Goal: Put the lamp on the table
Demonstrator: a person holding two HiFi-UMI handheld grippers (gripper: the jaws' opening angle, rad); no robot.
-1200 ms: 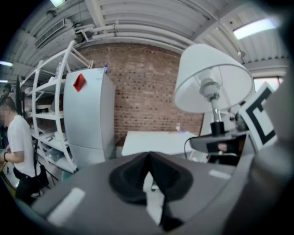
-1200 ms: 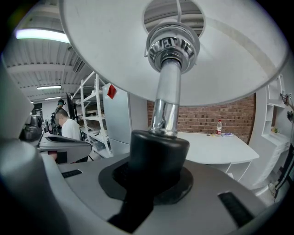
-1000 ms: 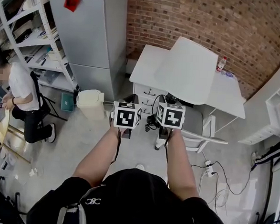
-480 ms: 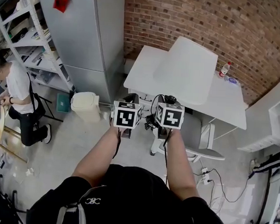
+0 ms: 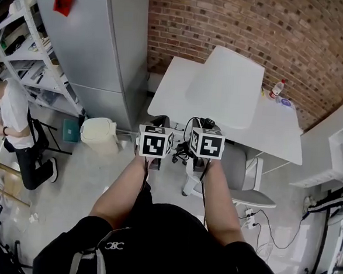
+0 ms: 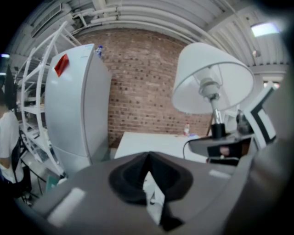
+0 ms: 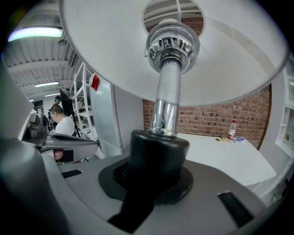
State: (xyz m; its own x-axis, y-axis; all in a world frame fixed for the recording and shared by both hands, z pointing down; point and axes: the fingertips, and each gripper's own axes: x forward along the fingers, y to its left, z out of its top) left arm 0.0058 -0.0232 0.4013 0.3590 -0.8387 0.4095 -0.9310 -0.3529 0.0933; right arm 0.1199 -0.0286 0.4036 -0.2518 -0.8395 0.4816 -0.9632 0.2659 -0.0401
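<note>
**Inspector:** Since the earlier frame the bearer has carried both tongs and the lamp [image 7: 166,98] closer to the worktop [image 5: 280,129]. In the head view the waste bin [image 5: 98,134] and the fridge [image 5: 90,40] have slid toward 9 o'clock.

**Clerk:** State of the right tongs [image 7: 154,160]?

**Inspector:** Clamped on the lamp's black socket, just under the chrome stem. The lamp stands upright in the grip, with its white shade [image 5: 225,87] spread at 12 o'clock above the tongs.

**Clerk:** And the left tongs [image 6: 147,158]?

**Inspector:** Pads together at the tips, with nothing seen between them. They ride just beside the right tongs, at its 9 o'clock.

**Clerk:** Where is the lamp relative to the worktop?

**Inspector:** Off it, held in the air. In the head view the shade overlaps the middle of the worktop. The right gripper view shows the white worktop beyond, at 4 o'clock of the stem, against the brick wall [image 5: 273,29].

**Clerk:** Other items noted?

**Inspector:** A bottle [image 5: 275,88] stands on the worktop at 3 o'clock of the shade. A grey chair [image 5: 239,161] sits at 4 o'clock of the right tongs. A person [image 5: 9,107] stands by the shelving [image 5: 26,29] at 9 o'clock.
</note>
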